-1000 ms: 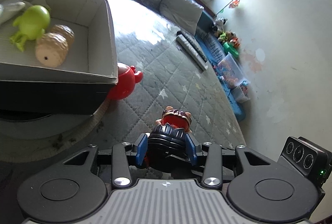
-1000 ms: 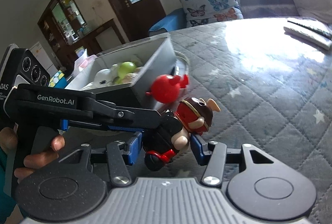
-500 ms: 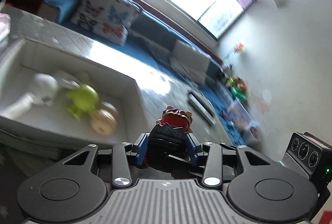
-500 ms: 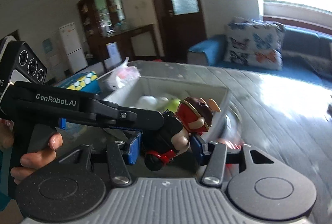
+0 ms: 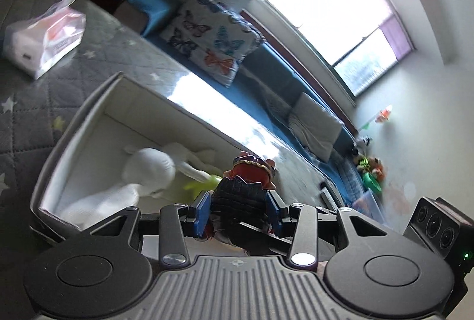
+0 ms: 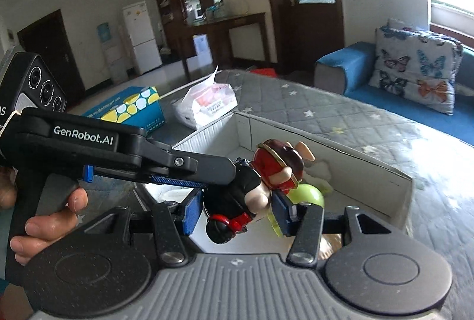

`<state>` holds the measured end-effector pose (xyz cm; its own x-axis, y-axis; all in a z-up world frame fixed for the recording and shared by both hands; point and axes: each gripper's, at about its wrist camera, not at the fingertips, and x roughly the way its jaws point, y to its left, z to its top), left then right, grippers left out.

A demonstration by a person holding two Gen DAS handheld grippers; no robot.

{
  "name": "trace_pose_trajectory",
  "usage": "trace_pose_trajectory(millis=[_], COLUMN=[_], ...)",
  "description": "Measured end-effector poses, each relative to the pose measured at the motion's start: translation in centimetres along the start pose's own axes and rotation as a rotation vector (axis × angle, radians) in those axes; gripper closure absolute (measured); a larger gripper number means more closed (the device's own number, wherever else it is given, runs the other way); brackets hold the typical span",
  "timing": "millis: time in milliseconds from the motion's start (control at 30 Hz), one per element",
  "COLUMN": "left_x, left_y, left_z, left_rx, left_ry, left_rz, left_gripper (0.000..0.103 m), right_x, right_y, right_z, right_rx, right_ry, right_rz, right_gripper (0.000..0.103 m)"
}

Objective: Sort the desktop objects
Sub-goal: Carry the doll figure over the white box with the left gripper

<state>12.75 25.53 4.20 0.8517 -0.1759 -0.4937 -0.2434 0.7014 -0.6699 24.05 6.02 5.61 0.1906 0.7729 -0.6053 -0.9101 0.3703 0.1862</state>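
My left gripper (image 5: pixel 238 209) is shut on a toy figure (image 5: pixel 240 189) with a black body and a red-brown head, and holds it in the air above the grey cardboard box (image 5: pixel 89 107). The right wrist view shows the same figure (image 6: pixel 260 178) in the left gripper's fingers (image 6: pixel 183 172), over the box (image 6: pixel 349 160). My right gripper (image 6: pixel 235 213) stands around the figure's legs with blue pads on either side; I cannot tell if they touch it. Inside the box lie a white plush toy (image 5: pixel 148 172) and a green toy (image 6: pixel 308 195).
A plastic bag of white and pink items (image 5: pixel 44 35) lies on the grey quilted table (image 5: pixel 23 118) beyond the box; it also shows in the right wrist view (image 6: pixel 207 104). A blue and yellow tissue box (image 6: pixel 130 109) stands at the table's far edge. A blue sofa with a butterfly cushion (image 6: pixel 414 71) is behind.
Both grippers have risen from table level and moved left with the figure, from beside the red toy to above the open box. The left grip stays shut.
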Motion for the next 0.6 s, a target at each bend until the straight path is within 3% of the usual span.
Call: trace_pose_trajectory(millis=[300,600], left_x=[1.7,2.0], left_y=[3.1,2.5], left_z=[0.3,0.0], left_rx=[-0.073,-0.029], left_ry=[0.03,0.032], left_rz=[0.025,0.055], left_gripper=[0.06,0.061], right_x=[3.7,5.1], right_y=[-1.0,-1.0], right_z=[0.2,0.1], right_rx=[-0.031,-0.054], right_ry=[0.088,0.134], right_rz=[0.042,0.045], right_gripper=[0.052,0.052])
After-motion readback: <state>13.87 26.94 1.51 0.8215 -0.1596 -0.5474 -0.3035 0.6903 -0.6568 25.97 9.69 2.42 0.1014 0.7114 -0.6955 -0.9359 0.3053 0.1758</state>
